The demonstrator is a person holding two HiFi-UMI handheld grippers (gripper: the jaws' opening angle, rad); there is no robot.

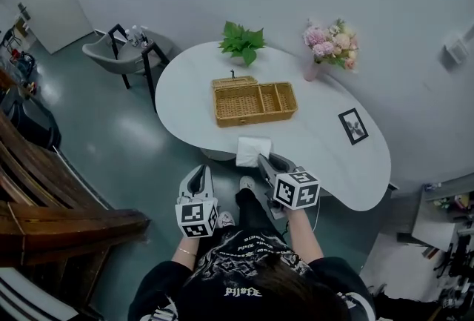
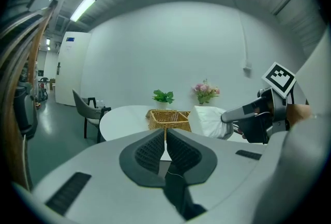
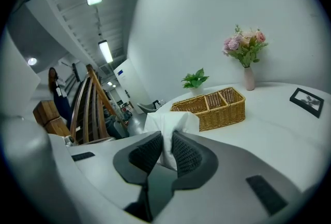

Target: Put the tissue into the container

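- My right gripper (image 3: 166, 137) clamps the tissue (image 3: 173, 122), held short of the container (image 1: 255, 119), on my side of it; the drop-in is left
- My left gripper (image 2: 165, 135) is closed, empty

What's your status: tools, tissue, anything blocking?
Right tool shut on tissue. Left tool shut, empty. Basket ahead, nothing in between.

White folded tissue (image 1: 253, 150), upright, pinched between the pads of the right hand-held gripper (image 1: 264, 159), at the worktop (image 1: 192, 97) near edge. Woven wicker container (image 1: 255, 103), rectangular, one large and two small compartments, mid-worktop, apart from tissue.
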